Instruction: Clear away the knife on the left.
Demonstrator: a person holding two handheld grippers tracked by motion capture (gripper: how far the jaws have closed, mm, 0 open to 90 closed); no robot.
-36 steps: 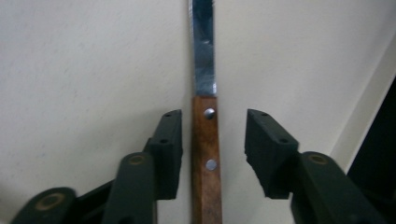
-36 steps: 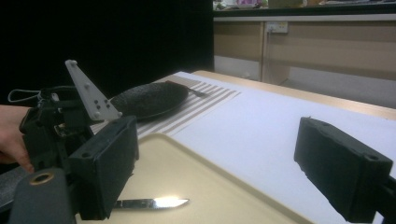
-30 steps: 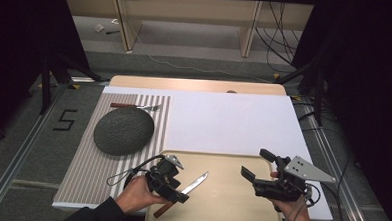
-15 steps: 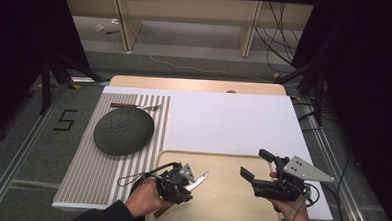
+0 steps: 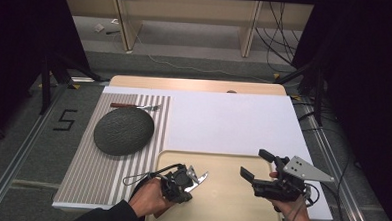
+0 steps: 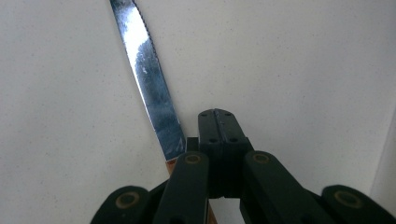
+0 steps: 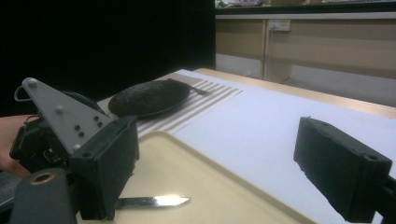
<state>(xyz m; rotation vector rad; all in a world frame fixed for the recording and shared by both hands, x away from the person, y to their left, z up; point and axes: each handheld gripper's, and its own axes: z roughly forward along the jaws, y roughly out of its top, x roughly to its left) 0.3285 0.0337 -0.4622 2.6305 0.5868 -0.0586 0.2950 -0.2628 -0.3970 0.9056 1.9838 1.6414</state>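
Note:
A knife with a wooden handle lies on the cream tray [image 5: 230,207]; its serrated blade [image 6: 149,79] runs up and to the left beside my left gripper's jaws. My left gripper [image 5: 182,183] [image 6: 218,125] points down at the tray right over the knife, jaws shut against each other, with the knife's handle passing under them. The blade [image 7: 154,201] lies flat on the tray in the right gripper view, beside the left gripper's grey plate [image 7: 65,119]. My right gripper [image 5: 256,164] [image 7: 224,172] hovers open at the tray's right side, nothing between its jaws.
A dark round plate [image 5: 123,131] [image 7: 144,97] sits on a striped placemat [image 5: 101,181], with a brown-handled fork [image 5: 134,106] behind it. A white mat [image 5: 233,122] covers the table beyond the tray. Cables and shelving stand past the far edge.
My left gripper has shifted a little to the right and turned over the knife, which stays where it lay. The right gripper has barely moved.

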